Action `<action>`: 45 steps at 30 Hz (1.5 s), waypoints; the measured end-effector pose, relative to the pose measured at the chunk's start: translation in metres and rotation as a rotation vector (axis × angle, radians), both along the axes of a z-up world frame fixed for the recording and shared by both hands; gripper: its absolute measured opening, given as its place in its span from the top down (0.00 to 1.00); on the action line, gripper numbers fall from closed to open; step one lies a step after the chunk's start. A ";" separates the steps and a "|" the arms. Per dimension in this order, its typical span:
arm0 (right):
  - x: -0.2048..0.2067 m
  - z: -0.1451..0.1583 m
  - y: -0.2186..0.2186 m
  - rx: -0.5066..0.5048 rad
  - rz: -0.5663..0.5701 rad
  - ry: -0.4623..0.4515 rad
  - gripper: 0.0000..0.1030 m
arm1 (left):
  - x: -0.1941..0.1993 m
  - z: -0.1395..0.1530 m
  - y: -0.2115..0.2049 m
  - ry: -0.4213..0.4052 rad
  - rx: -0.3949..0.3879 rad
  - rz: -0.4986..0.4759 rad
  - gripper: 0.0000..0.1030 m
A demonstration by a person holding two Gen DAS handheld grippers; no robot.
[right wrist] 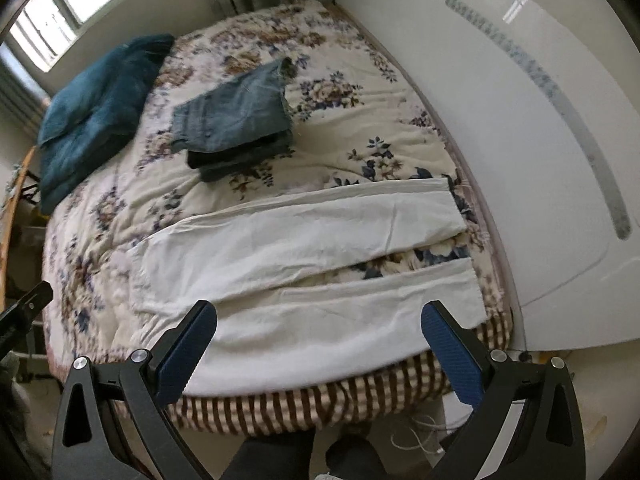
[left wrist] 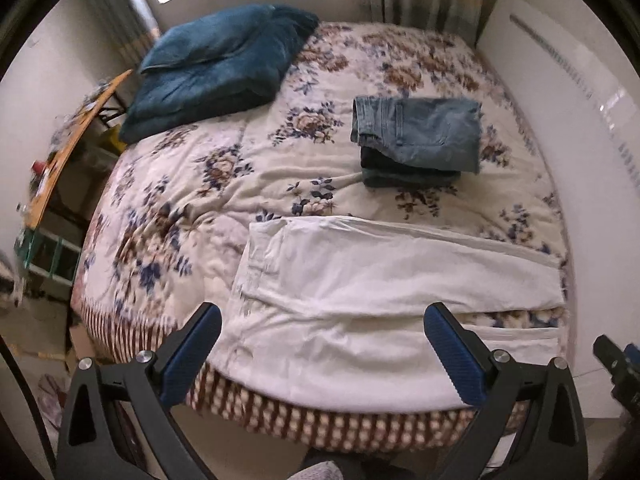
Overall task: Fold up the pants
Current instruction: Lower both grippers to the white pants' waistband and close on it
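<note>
Both hand-held grippers (left wrist: 322,316) (right wrist: 319,314) wide, white pants (right wrist: 304,236) flat, folded jeans (left wrist: 416,136) beyond

1. The left wrist view is looking from the foot edge of the bed (left wrist: 360,428) forward and down, along its own spread fingers, sitting close over the waist end of the white pants (left wrist: 360,300).
2. The right wrist view is looking from the same edge, further right, facing the leg ends beside the white wall panel (right wrist: 500,120).
3. Both are sharing the pants, the stack of folded jeans (left wrist: 418,140) and the blue blanket (left wrist: 216,64).
</note>
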State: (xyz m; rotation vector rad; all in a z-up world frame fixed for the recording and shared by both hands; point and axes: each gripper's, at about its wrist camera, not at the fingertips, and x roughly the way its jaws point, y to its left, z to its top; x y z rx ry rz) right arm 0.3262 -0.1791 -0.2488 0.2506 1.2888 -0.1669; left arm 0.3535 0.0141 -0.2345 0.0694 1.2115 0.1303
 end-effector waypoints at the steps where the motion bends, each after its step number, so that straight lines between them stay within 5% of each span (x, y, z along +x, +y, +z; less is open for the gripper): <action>1: 0.017 -0.015 0.002 -0.005 0.000 0.015 0.00 | 0.015 -0.012 0.000 0.014 0.007 -0.019 0.00; 8: 0.134 -0.131 0.023 -0.048 0.110 0.091 0.00 | 0.124 -0.134 -0.019 0.125 0.137 -0.244 0.00; 12: 0.209 -0.226 0.053 -0.072 0.353 0.177 0.00 | 0.181 -0.225 -0.038 0.226 0.191 -0.415 0.07; 14: 0.245 -0.282 0.072 -0.075 0.509 0.263 0.00 | 0.202 -0.270 -0.046 0.298 0.186 -0.504 0.23; 19: 0.289 -0.377 0.098 -0.095 0.735 0.440 0.01 | 0.228 -0.365 -0.062 0.480 0.248 -0.732 0.23; 24: 0.314 -0.437 0.090 -0.154 0.831 0.599 0.01 | 0.228 -0.417 -0.067 0.650 0.321 -0.895 0.23; 27: 0.313 -0.469 0.084 -0.134 0.897 0.699 0.01 | 0.236 -0.430 -0.066 0.709 0.296 -0.903 0.22; 30: 0.314 -0.488 0.079 -0.084 0.935 0.727 0.05 | 0.245 -0.430 -0.063 0.731 0.240 -0.896 0.32; 32: 0.317 -0.490 0.076 -0.035 0.923 0.717 0.22 | 0.246 -0.425 -0.062 0.730 0.204 -0.905 0.51; 34: 0.318 -0.482 0.070 -0.013 0.912 0.678 0.50 | 0.244 -0.415 -0.061 0.707 0.189 -0.911 0.70; 35: 0.315 -0.476 0.067 -0.026 0.909 0.647 0.74 | 0.244 -0.405 -0.059 0.676 0.182 -0.900 0.81; 36: 0.311 -0.470 0.064 -0.041 0.895 0.620 0.83 | 0.240 -0.399 -0.055 0.660 0.180 -0.891 0.84; 45: 0.261 -0.407 0.032 -0.069 0.612 0.472 0.93 | 0.211 -0.292 -0.022 0.447 0.153 -0.703 0.94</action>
